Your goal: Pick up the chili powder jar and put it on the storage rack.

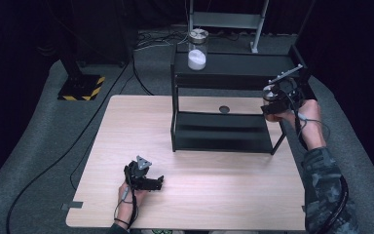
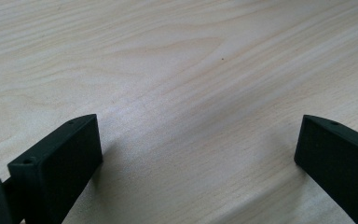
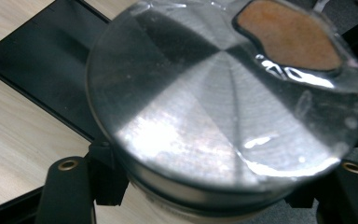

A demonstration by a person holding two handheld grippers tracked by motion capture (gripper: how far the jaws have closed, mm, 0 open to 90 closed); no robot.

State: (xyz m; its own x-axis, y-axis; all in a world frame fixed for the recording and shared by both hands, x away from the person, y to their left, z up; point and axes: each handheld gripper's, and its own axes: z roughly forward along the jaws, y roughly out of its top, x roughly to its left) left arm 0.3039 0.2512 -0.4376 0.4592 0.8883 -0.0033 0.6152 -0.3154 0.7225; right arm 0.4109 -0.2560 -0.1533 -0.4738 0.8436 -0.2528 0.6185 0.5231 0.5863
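At the left of the high view my left claw [image 1: 157, 183] rests low on the worktop [image 1: 214, 190] near its front edge, and in the left gripper view its two jaws stand wide apart with bare wood grain between them, holding nothing. Moving across, the black two-tier rack [image 1: 224, 131] stands at the middle and back of the worktop, and on its top shelf, toward the left end, sits a clear jar [image 1: 197, 50] with a metal lid and white contents in its lower half. At the right, my right claw [image 1: 271, 100] hangs beside the rack's right end, level with the top shelf, and it is clamped on a second jar [image 3: 223, 107]: in the right gripper view the brushed metal lid lies just above the two jaws, which press on the body from either side below the lid's rim, with the rack's lower shelf and the worktop beneath. I judge the step in hand to be carrying this jar to the rack. To do it well I would keep the jar upright, bring it in over the shelf edge without clipping the frame, set it down with a gap from the other jar, and let go only when its base sits flat.
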